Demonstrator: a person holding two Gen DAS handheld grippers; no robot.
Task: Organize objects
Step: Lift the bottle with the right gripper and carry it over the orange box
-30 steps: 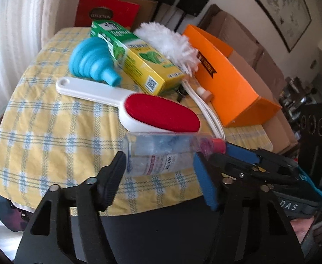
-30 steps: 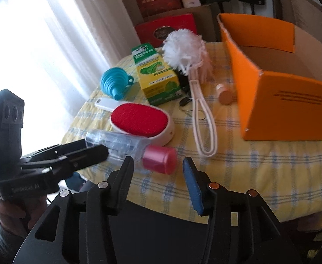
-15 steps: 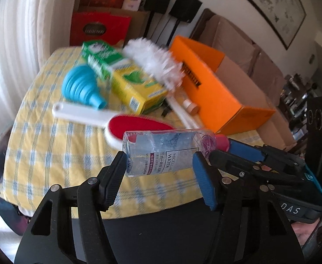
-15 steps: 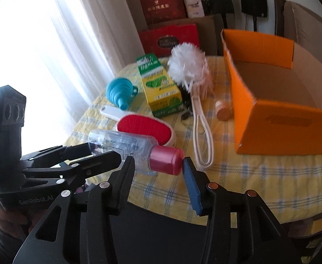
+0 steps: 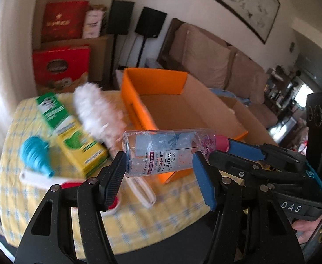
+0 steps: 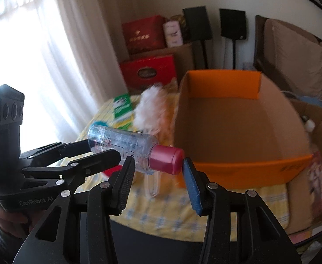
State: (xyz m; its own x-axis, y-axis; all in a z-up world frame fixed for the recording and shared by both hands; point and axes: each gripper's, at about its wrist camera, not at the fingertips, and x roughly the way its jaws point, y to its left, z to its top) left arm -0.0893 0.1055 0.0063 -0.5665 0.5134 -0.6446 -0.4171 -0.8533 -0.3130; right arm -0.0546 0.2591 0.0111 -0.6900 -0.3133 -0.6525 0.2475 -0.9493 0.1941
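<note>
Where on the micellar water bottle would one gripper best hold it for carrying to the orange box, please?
Probably the bottle by its clear body near mid-length, from the near side, where the left gripper sits. It lies roughly level in the air, so the middle balances it; the body is long and straight, while the pink cap is short and smooth.

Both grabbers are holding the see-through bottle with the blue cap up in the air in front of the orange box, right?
Almost. The cap is pink, not blue; the right wrist view shows it best. The rest holds: the left gripper and the right gripper carry the clear bottle in the air in front of the orange box.
</note>
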